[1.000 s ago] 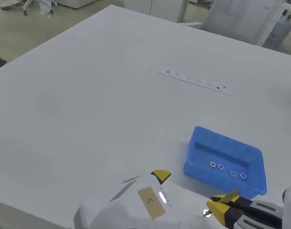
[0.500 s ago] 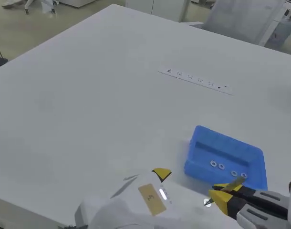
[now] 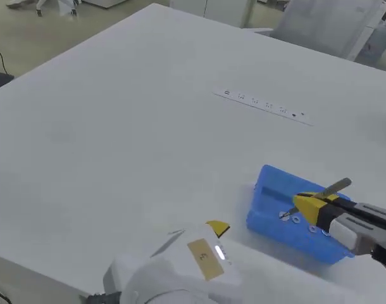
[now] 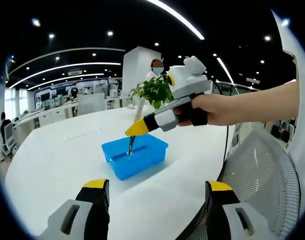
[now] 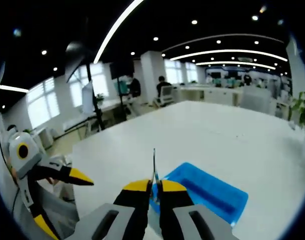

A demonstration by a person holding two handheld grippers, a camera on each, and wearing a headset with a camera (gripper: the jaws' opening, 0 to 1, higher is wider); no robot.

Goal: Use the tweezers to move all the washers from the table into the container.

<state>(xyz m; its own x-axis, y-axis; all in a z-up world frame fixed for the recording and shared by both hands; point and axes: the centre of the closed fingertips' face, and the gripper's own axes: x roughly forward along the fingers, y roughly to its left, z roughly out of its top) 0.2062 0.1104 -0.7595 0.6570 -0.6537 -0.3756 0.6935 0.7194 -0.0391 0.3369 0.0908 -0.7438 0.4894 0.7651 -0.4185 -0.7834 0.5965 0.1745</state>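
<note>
right gripper (image 3: 305, 204) clamped on slim silver metal tweezers (image 3: 337, 186), tips down inside shallow blue rectangular plastic container (image 3: 274, 180) beside small silver ring washers (image 3: 297, 220) on its floor; left gripper (image 4: 156, 185) jaws spread wide.

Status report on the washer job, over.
Right gripper shut on tweezers, tips inside container. Left gripper open, holding nothing. Washers in container. Nothing blocking.
</note>
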